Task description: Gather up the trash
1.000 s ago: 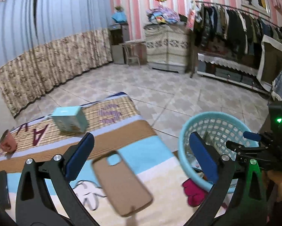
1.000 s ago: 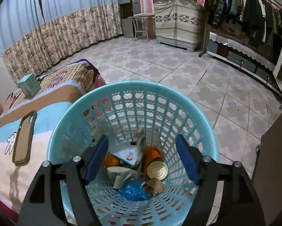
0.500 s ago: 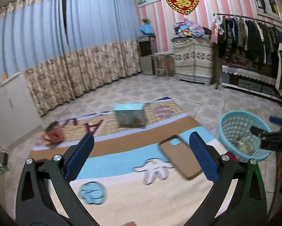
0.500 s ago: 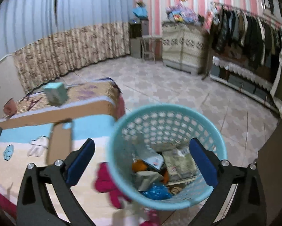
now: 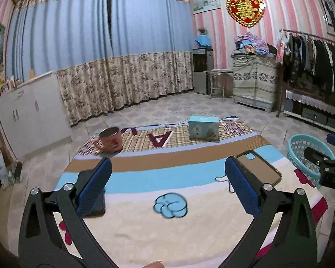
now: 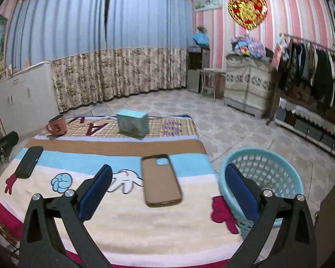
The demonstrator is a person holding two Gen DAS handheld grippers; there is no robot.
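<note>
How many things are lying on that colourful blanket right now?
4: a pink mug at the far left, a teal box at the far middle, a black phone on the left, and a brown phone case near the basket. None seems hidden.

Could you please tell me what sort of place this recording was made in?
Probably a lived-in bedroom at home: a rail of hanging dark clothes, long blue floor-length curtains, and a low surface under a cartoon-print blanket.

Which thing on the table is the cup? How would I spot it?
Find the table with the striped cartoon cloth in front of the blue curtains. Look along its far, checked end, at the left corner. The cup sits there: round, reddish-pink, with a handle, unlike the boxy light-blue carton beside it.
</note>
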